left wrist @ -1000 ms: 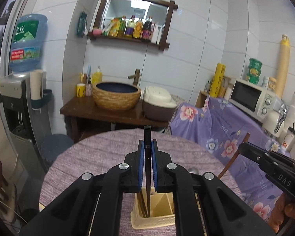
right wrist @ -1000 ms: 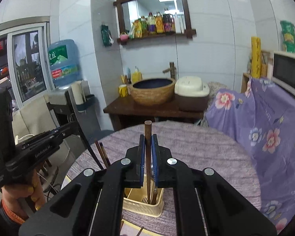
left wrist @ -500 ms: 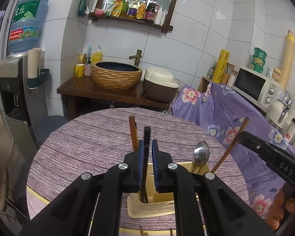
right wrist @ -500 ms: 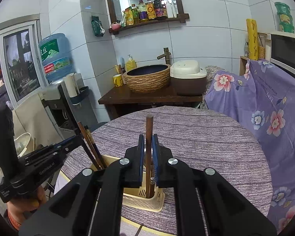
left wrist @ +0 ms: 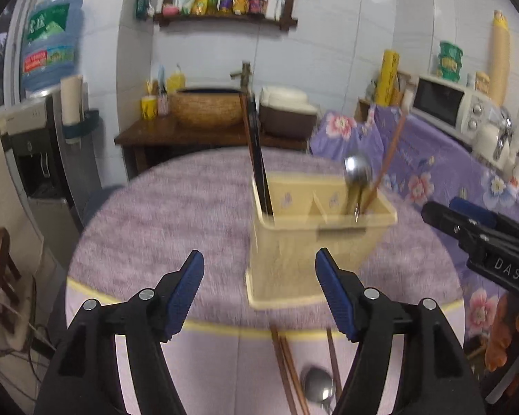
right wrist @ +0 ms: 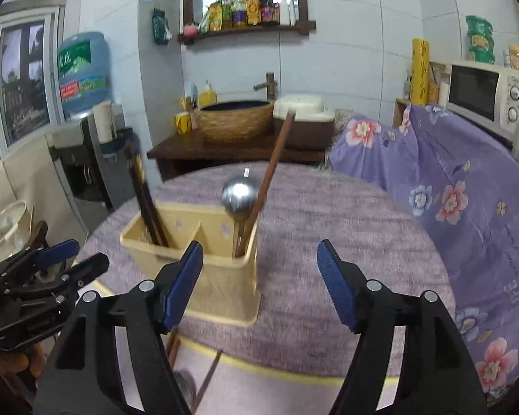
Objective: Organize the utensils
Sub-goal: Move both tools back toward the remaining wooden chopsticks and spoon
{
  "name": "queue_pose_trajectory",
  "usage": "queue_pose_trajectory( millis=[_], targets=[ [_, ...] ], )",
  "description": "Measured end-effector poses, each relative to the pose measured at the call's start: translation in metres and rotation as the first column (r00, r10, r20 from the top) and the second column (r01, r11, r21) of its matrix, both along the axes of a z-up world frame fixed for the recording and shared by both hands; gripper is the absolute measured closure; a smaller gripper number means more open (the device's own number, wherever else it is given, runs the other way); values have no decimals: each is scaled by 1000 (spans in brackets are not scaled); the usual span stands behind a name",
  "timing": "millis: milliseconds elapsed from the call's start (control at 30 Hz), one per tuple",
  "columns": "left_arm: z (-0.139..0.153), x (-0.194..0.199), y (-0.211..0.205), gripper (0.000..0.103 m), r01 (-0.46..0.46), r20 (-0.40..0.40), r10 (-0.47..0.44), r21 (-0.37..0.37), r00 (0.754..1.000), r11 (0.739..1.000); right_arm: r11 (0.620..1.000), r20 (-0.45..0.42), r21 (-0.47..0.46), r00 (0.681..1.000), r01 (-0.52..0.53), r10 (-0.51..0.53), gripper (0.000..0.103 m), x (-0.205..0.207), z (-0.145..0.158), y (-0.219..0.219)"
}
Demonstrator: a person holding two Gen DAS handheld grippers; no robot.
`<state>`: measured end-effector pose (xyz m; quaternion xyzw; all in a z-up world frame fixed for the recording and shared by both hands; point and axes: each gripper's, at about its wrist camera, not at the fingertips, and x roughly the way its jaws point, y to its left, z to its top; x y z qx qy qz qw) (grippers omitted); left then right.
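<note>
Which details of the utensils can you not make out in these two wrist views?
1. Loose chopsticks and spoon, left wrist view: cut off by the bottom edge.
2. Chopstick tips inside the utensil holder, right wrist view: hidden by its wall.
3. Dark chopsticks, left wrist view: count lost to motion blur.

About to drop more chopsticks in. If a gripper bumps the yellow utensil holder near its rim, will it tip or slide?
The utensil holder looks like thin plastic, so probably light and apt to slide on the tablecloth. Its flared base should resist tipping somewhat. Yet the spoon and chopsticks stand tall and lean outward, raising the weight, so a rim-level bump might rock it.
</note>
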<state>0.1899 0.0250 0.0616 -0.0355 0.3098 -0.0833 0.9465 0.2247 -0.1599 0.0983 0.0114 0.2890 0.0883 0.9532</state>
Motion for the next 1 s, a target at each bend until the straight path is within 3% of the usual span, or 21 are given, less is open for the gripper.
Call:
queue_pose_trajectory(
  millis=[200, 400, 700, 1000],
  targets=[
    [-66, -35, -10, 53, 70, -169, -68, 8, 983, 997, 999, -107, -30, 994, 16, -19, 32, -30, -63, 0],
    [-100, -52, -18, 66, 78, -244, -76, -2, 967, 997, 999, -191, -9, 981, 33, -34, 31, -43, -102, -4],
    [-112, -48, -28, 75, 77, -273, -65, 33, 960, 996, 999, -197, -1, 979, 45, -45, 31, -48, -105, -5],
    [-115, -50, -31, 78, 78, -278, -50, 91, 959, 993, 999, -213, -4, 976, 51, -51, 31, -48, -106, -4]
  ],
)
